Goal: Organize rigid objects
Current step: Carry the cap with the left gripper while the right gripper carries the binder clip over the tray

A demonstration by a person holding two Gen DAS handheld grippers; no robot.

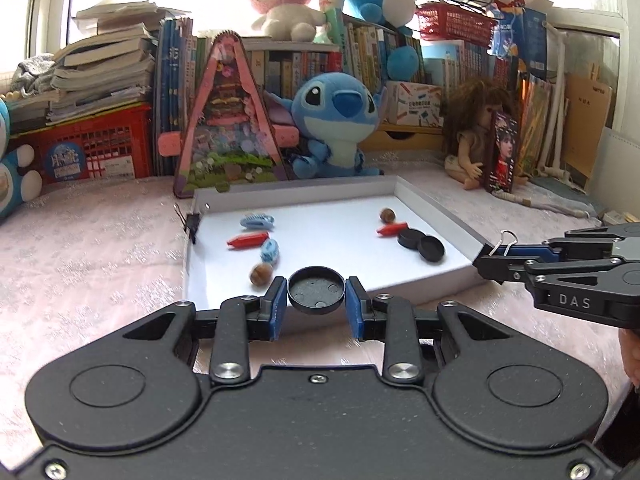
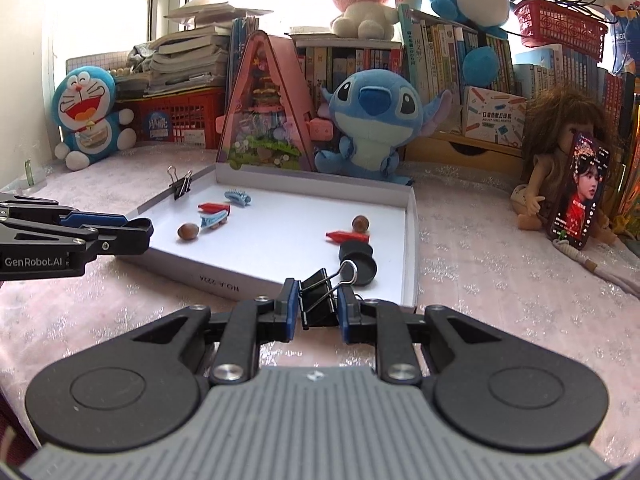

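Note:
A white shallow tray (image 1: 436, 216) (image 2: 410, 240) lies on the pink cloth. My left gripper (image 1: 317, 292) is shut on a black round cap (image 1: 317, 290) over the tray's near edge; it also shows in the right wrist view (image 2: 136, 228). My right gripper (image 2: 318, 300) is shut on a black binder clip (image 2: 318, 294) at the tray's near right corner, also seen in the left wrist view (image 1: 494, 254). In the tray lie two red crayons (image 1: 248, 239) (image 1: 392, 229), two blue hair clips (image 1: 257, 221) (image 1: 269, 250), two walnuts (image 1: 261, 274) (image 1: 387, 214) and two black caps (image 1: 422, 242).
Another binder clip (image 1: 192, 222) (image 2: 181, 186) sits on the tray's left rim. Behind the tray stand a pink triangular case (image 1: 232, 120), a Stitch plush (image 1: 336, 120), a doll with a phone (image 2: 576, 192), a Doraemon plush (image 2: 90, 116), red baskets and books.

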